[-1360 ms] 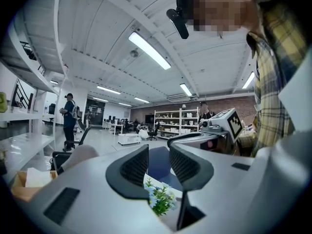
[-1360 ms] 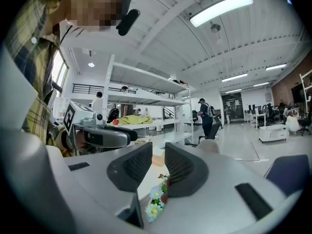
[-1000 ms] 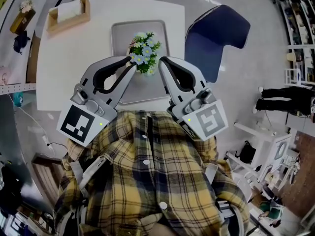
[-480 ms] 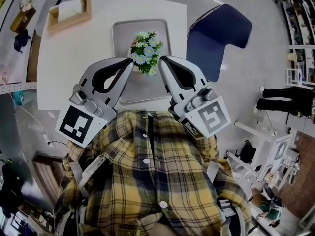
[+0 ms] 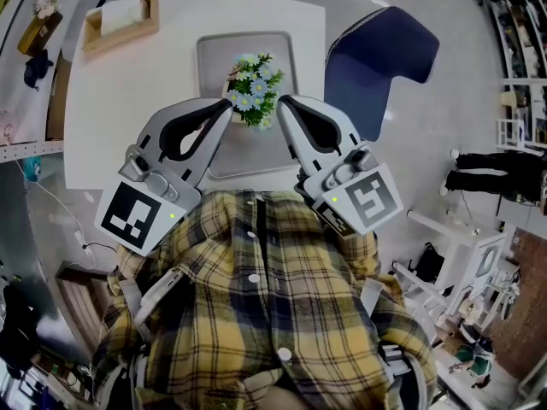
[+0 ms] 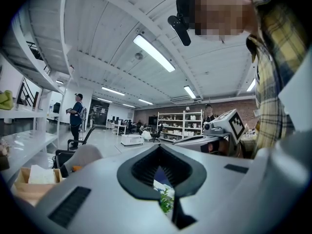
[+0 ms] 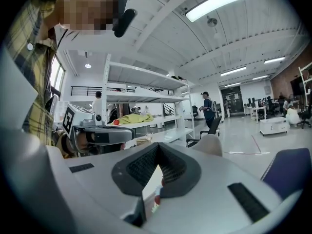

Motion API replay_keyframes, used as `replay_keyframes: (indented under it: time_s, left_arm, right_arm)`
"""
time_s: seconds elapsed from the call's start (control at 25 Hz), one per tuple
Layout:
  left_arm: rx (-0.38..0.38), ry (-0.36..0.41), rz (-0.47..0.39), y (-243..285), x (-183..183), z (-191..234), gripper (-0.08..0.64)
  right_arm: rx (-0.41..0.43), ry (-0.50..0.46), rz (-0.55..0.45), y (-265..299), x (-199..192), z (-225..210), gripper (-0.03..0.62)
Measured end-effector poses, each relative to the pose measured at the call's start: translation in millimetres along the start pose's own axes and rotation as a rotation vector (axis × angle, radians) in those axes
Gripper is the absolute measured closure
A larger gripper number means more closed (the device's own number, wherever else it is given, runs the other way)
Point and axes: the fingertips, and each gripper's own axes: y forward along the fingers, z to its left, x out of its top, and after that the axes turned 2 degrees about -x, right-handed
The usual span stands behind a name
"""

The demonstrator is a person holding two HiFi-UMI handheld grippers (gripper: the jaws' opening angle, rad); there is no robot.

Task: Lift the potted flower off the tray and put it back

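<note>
Head view: white square table (image 5: pixel 128 109), grey rectangular tray (image 5: pixel 214 58) lying on it just right of centre. The potted flower (image 5: pixel 253 92) sits within the tray's outline, near its middle. Pale blue and white blooms over green leaves hide the pot. Left tool (image 5: pixel 229 105) at 8 o'clock of the plant, right tool (image 5: pixel 280 102) at 4 o'clock. Both tips are just beside the foliage; I cannot tell whether they touch it. In each gripper view the jaws meet at the tip with nothing gripped, and only the padded hollow behind stays clear. Leaves show through the left one. Wooden box (image 5: pixel 120 22) with white paper at the table's 11 o'clock corner. Dark blue chair (image 5: pixel 380 62) at 2 o'clock of the tray, off the table's right edge, on grey polished floor (image 5: pixel 444 15). Yellow plaid shirt (image 5: pixel 256 306) fills the lower frame. Room: open workshop, white beamed ceiling with strip lights (image 6: pixel 153 52), white shelving (image 7: pixel 146 82), brick back wall, a person standing (image 6: pixel 75 116) at 9 o'clock.
</note>
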Motion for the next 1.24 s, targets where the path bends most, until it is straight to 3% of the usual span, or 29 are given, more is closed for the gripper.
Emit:
replay_keyframes:
  time_s: [1.0, 1.24]
  left_arm:
    - [-0.006, -0.001, 0.028, 11.0, -0.3, 5.8, 0.551]
    - [-0.056, 0.09, 0.088, 16.7, -12.6, 17.1, 0.551]
  right_arm:
    - [0.002, -0.021, 0.032, -0.6, -2.3, -0.3, 0.595]
    - [-0.012, -0.019, 0.027, 10.0, -5.2, -2.4, 0.595]
